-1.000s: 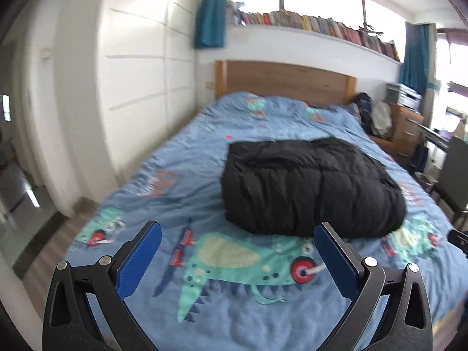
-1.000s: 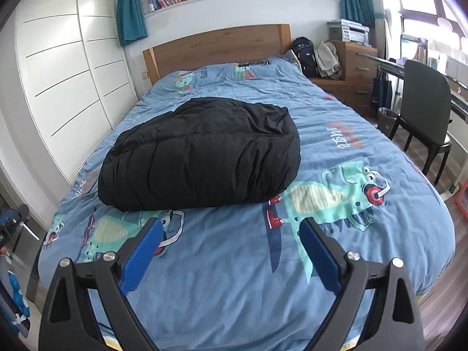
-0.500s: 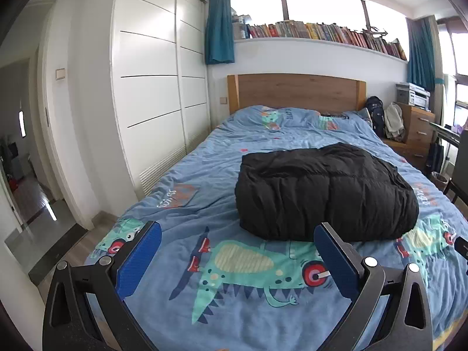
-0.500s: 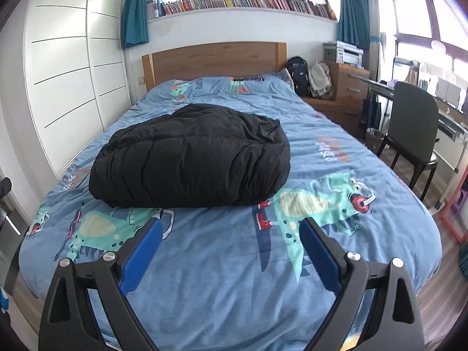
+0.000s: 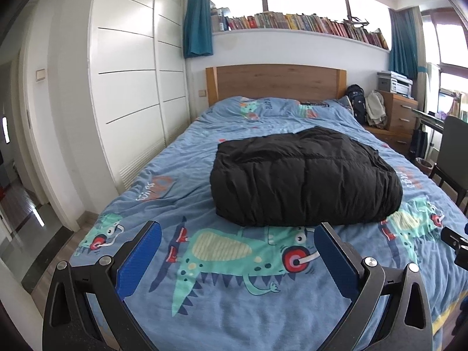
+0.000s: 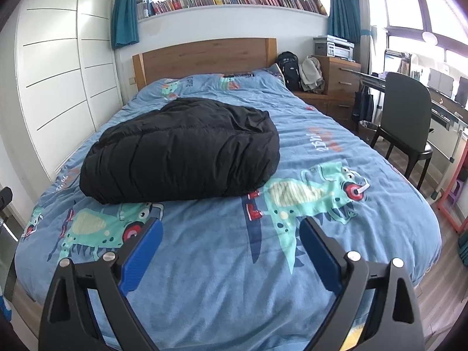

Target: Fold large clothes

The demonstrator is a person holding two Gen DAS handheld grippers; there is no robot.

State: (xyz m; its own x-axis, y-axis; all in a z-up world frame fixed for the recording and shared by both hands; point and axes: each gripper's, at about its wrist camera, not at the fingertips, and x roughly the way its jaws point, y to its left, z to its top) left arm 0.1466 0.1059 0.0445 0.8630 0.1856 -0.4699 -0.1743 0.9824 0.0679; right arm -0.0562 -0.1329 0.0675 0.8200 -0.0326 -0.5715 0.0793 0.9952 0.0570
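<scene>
black quilted puffer jacket (image 5: 304,175) sits as a thick folded bundle mid-bed on the blue dinosaur-print duvet (image 5: 234,292), well apart from both your grippers. left gripper (image 5: 238,251) and right gripper (image 6: 231,247) both hover over the foot of the bed, fingers spread wide, holding nothing.

risks from here, my read:
- the bundle looks puffy and springy. if you pinch only the top layer, the fold likely opens up when you lift.
- slick shell fabric can slide out of the blue finger pads (image 6: 140,251); bite deep, across several layers.
- going in low, you can snag the duvet along with the jacket and drag the whole cover.
- the rounded right end (image 6: 263,146) looks loose; can't tell if a sleeve is tucked inside, so it may spill out.
- uneven pull between your two hands skews the fold.
</scene>
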